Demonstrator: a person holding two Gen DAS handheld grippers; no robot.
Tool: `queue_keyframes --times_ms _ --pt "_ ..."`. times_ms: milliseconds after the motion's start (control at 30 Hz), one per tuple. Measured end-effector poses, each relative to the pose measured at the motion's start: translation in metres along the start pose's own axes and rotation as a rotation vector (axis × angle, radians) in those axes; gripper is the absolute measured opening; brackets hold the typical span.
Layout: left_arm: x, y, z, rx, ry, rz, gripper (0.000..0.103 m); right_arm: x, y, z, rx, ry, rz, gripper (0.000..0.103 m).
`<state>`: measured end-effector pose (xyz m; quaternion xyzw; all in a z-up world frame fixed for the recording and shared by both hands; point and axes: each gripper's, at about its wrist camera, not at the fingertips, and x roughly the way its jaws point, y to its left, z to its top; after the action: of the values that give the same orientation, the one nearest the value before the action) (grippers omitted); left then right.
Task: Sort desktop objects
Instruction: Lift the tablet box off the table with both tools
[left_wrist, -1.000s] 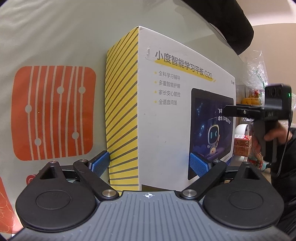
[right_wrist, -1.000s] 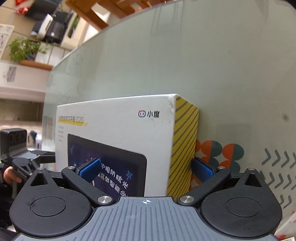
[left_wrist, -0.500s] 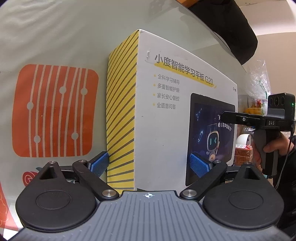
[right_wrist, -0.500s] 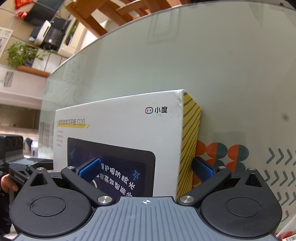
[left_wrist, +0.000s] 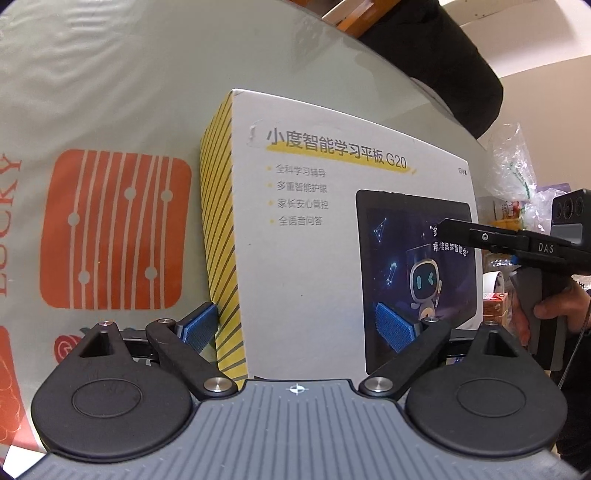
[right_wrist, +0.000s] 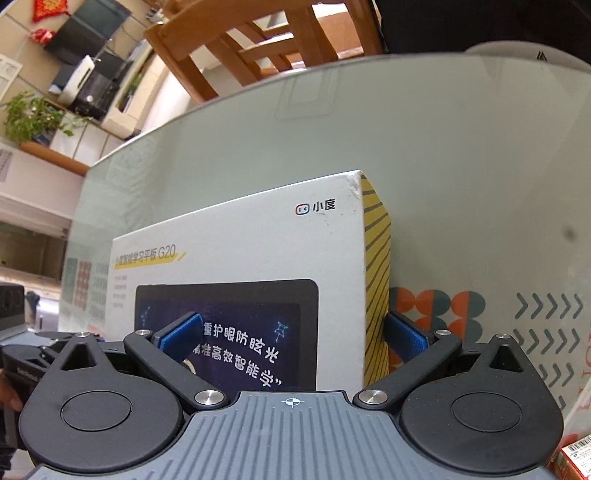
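Note:
A large white tablet box (left_wrist: 314, 240) with yellow striped ends and a tablet picture stands on edge on the glass table. My left gripper (left_wrist: 295, 328) is shut on one end of it, blue pads on both faces. My right gripper (right_wrist: 291, 336) is shut on the other end of the same box (right_wrist: 258, 251). The right gripper (left_wrist: 535, 251) also shows in the left wrist view, held by a hand at the box's far end.
The glass table (right_wrist: 480, 166) has orange printed patterns (left_wrist: 114, 229) under it. Plastic bags and small cartons (left_wrist: 495, 306) sit at the far right. A wooden chair (right_wrist: 251, 48) stands beyond the table edge. A carton corner (right_wrist: 576, 458) is at the lower right.
The box has shifted lower and farther away in both views, with more table and the chair now in sight beyond it. Both grippers keep their hold.

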<state>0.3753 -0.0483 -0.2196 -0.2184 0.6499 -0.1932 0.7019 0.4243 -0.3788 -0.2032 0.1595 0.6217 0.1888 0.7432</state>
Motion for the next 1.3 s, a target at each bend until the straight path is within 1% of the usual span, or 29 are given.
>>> queue_keyframes --times_ms 133,267,400,533,867,1133,1300 --pt "-0.016 -0.001 0.001 -0.005 -0.034 0.005 0.103 -0.005 0.007 -0.001 0.017 -0.012 0.009 0.103" --pt "-0.034 -0.004 -0.001 0.011 -0.064 0.015 0.103 -0.013 0.016 -0.005 0.026 -0.03 0.025 0.103" --pt "-0.055 -0.011 -0.009 0.023 -0.092 0.019 0.103 -0.022 0.027 -0.01 0.026 -0.047 0.041 0.103" --pt "-0.071 -0.024 -0.021 0.042 -0.119 0.049 0.103 -0.032 0.04 -0.021 0.018 -0.061 0.059 0.103" --pt "-0.117 -0.044 -0.075 0.076 -0.157 0.083 0.103 -0.055 0.064 -0.059 0.015 -0.089 0.087 0.103" --pt "-0.147 -0.04 -0.112 0.078 -0.188 0.109 0.103 -0.062 0.088 -0.088 -0.003 -0.079 0.091 0.103" --pt "-0.158 -0.036 -0.137 0.082 -0.177 0.113 0.103 -0.07 0.104 -0.107 -0.019 -0.077 0.076 0.103"
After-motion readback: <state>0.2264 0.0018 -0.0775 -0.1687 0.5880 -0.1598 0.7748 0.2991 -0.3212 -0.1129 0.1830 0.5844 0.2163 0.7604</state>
